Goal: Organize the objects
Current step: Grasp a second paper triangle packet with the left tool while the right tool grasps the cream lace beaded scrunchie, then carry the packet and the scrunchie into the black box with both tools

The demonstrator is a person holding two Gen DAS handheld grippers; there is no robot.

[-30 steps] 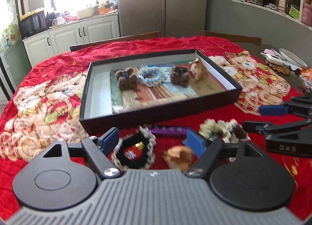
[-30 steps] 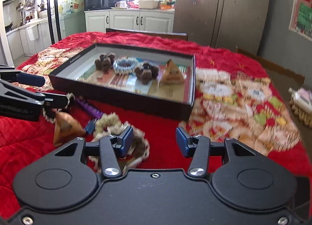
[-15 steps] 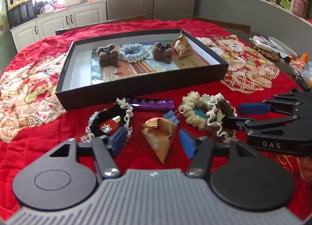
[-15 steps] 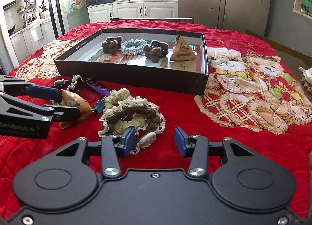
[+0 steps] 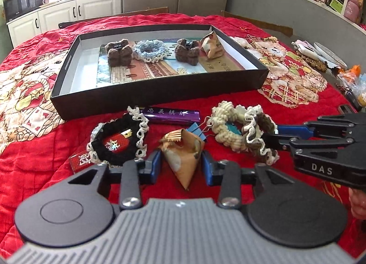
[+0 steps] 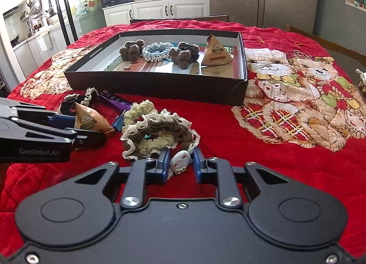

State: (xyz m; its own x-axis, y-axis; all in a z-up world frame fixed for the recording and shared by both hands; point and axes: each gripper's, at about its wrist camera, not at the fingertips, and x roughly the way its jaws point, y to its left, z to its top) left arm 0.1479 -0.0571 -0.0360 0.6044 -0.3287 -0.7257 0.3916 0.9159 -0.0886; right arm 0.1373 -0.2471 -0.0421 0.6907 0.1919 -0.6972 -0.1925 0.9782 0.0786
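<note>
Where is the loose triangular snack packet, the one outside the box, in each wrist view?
Left wrist view: the triangular packet sits bottom centre, between the left gripper's blue fingers, which have just been closing around it.
Right wrist view: it lies at the left edge, between that gripper's fingers reaching in from the left.
Shared landmark: the black box behind it.

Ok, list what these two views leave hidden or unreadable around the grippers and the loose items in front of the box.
- Left gripper around the triangular packet: pad contact unclear in the left wrist view; its jaws have just been closing.
- Right gripper: its jaws, just closing, flank the white charm; pad contact not clear.
- Red item: mostly under the black scrunchie.
- Blue binder clip: partly behind the packet.
- Teal piece inside the cream scrunchie: unidentifiable.
</note>
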